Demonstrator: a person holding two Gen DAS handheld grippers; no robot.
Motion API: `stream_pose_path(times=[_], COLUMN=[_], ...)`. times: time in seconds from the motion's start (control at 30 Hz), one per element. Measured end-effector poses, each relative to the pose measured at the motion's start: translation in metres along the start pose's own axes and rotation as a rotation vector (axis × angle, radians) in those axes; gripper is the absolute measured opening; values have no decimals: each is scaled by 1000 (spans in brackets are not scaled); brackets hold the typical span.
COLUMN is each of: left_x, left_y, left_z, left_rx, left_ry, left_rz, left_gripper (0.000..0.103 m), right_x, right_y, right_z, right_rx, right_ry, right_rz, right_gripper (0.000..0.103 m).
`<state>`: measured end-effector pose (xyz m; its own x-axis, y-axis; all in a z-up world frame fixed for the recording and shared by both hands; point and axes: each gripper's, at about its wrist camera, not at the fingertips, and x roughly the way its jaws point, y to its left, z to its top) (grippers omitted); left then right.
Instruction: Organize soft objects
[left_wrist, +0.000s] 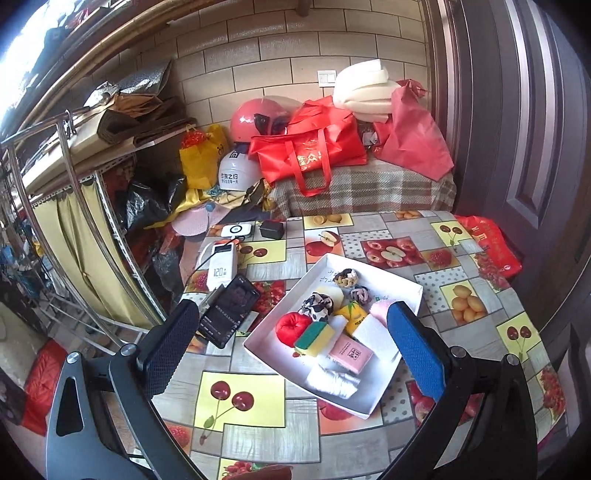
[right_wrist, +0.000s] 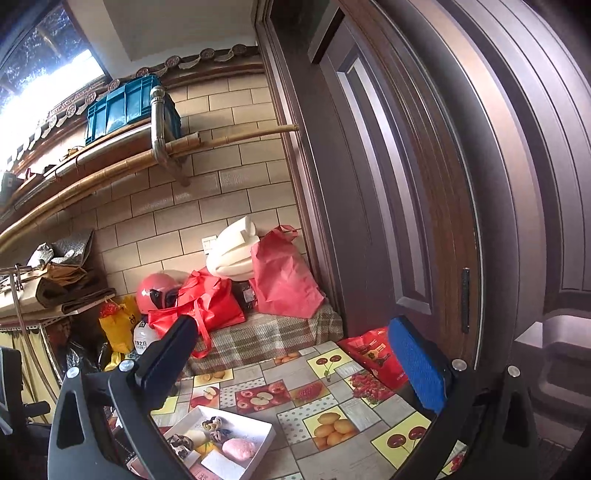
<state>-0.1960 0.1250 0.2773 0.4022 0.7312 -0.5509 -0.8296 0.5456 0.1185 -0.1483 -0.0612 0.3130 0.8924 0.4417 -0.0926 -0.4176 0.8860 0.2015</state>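
Left wrist view shows you a tiled wall (left_wrist: 295, 48) and dark door (left_wrist: 517, 129) around the fruit-print surface (left_wrist: 369, 236). On it your white tray (left_wrist: 410, 284) holds a red plush apple (left_wrist: 291, 326), green-yellow sponge (left_wrist: 314, 338), pink packet (left_wrist: 351, 355) and knotted scrunchies (left_wrist: 347, 277). Your left hand-held gripper (left_wrist: 291, 343) hangs over the tray, fingers apart, empty. Your right hand-held gripper (right_wrist: 295, 369) is likewise spread, beyond the tray.
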Motion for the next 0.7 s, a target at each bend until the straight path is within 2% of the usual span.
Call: stream_pose_path(times=[0.07,0.23,0.7], left_x=[3,6,2], left_y=[-5,-8,-20], left_z=[-3,-11,-12], left_rx=[13,-15,4], left_ry=[15,70,55], left_rz=[36,-6,-14], left_gripper=[103,103,102], right_x=[3,3,2], right_y=[-4,-10,-12], right_z=[-5,-8,-8], right_rx=[8,19,8], right_ry=[35,54,51], right_rz=[-5,-8,-1], right_gripper=[103,103,103])
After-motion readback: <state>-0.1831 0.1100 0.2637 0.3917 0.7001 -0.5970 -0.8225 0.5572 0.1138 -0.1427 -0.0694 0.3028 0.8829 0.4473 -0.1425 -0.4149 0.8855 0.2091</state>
